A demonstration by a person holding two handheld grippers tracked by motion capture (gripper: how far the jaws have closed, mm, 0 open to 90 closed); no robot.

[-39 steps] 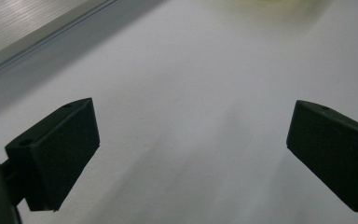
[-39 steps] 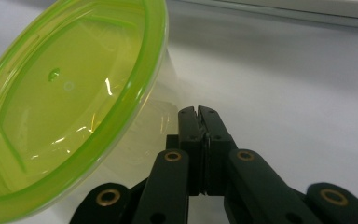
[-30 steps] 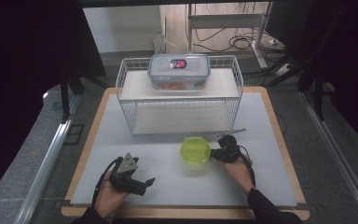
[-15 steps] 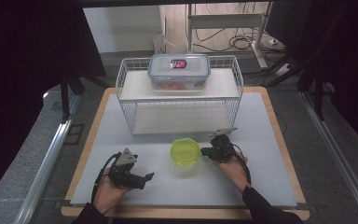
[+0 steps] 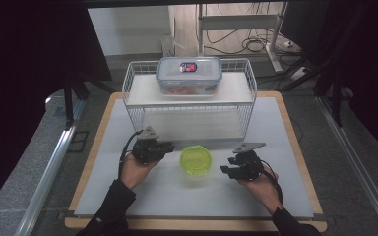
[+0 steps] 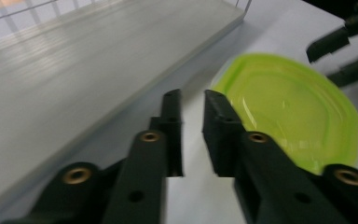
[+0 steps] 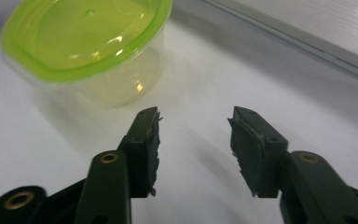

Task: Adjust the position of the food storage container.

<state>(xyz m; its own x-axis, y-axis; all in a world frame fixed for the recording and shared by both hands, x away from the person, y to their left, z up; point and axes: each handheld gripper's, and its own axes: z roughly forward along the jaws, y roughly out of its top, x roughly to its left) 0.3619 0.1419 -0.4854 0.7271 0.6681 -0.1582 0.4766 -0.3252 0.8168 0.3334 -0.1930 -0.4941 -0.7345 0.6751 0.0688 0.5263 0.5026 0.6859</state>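
While counting from the high view: one tub [image 5: 195, 162] with a green lid [image 5: 195, 160], one wire rack [image 5: 189, 103], one clear box [image 5: 189, 74] on the rack's top shelf, two grippers, one table [image 5: 295, 162].

Tub on the table just in front of the rack, between the two grippers, touched by neither.

Left gripper [image 5: 170, 146] just left of the tub; fingers [image 6: 172, 126] nearly together with a narrow slit between, just been closing, nothing in them. Lid edge just right of them in the left gripper view.

Right gripper [image 5: 225, 170] right of the tub, a little apart; fingers [image 7: 145, 135] about half spread, just been opening, nothing between them. Tub ahead and left of them in the right gripper view.

Versus a second ago: tub shifted left, toward the middle of the table. Right gripper was against the tub then, now clear of it. Left gripper moved up from the near edge to beside the tub.

Red and dark label on the box lid [image 5: 188, 67]; writing too small to read.
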